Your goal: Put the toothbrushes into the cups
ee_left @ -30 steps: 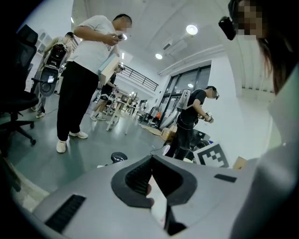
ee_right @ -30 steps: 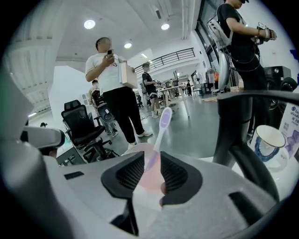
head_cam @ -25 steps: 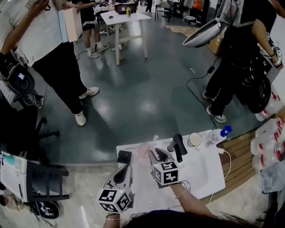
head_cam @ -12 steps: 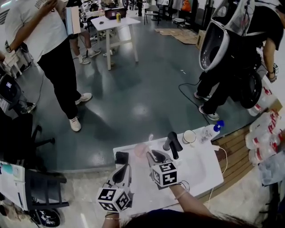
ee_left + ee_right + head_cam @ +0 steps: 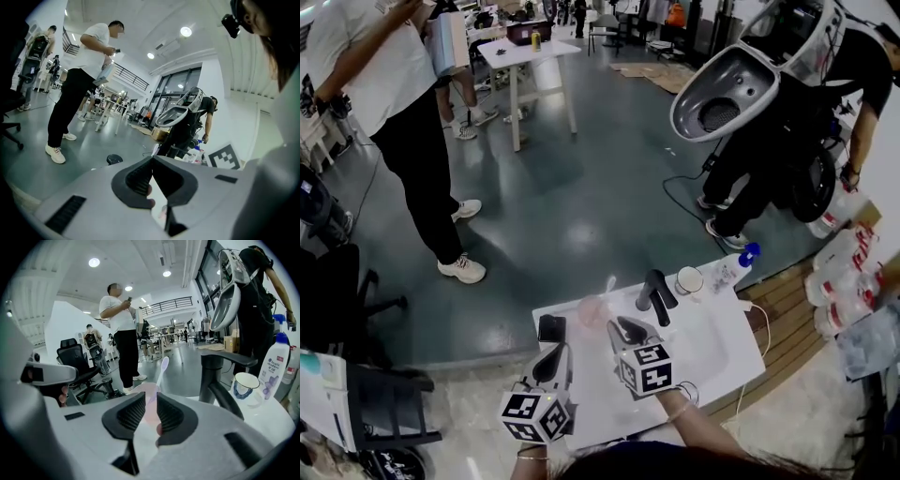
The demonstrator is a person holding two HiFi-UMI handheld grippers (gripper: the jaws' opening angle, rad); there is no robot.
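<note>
At counter [image 5: 731,361] front: L. gripper [image 5: 151,164] jaws together, empty; R. gripper [image 5: 151,405] jaws slightly apart, nothing betw. them. Just beyond R.: pink cup [image 5: 148,391], one toothbrush [image 5: 162,367] already upright in it; white cup [image 5: 244,383] past faucet [image 5: 212,376] looks empty. Next, prob.: locate 2nd brush, grip mid-handle, lower bristles-up into white cup w/o tipping it. No other brush visible; white cup interior only partly seen.

I see my white bench [image 5: 741,361] carrying a pink cup [image 5: 592,310] holding a toothbrush [image 5: 608,285], a black faucet [image 5: 654,292], a white cup [image 5: 687,280], a blue-capped bottle [image 5: 732,269] and a flat black object [image 5: 550,328] near its left edge.
</note>
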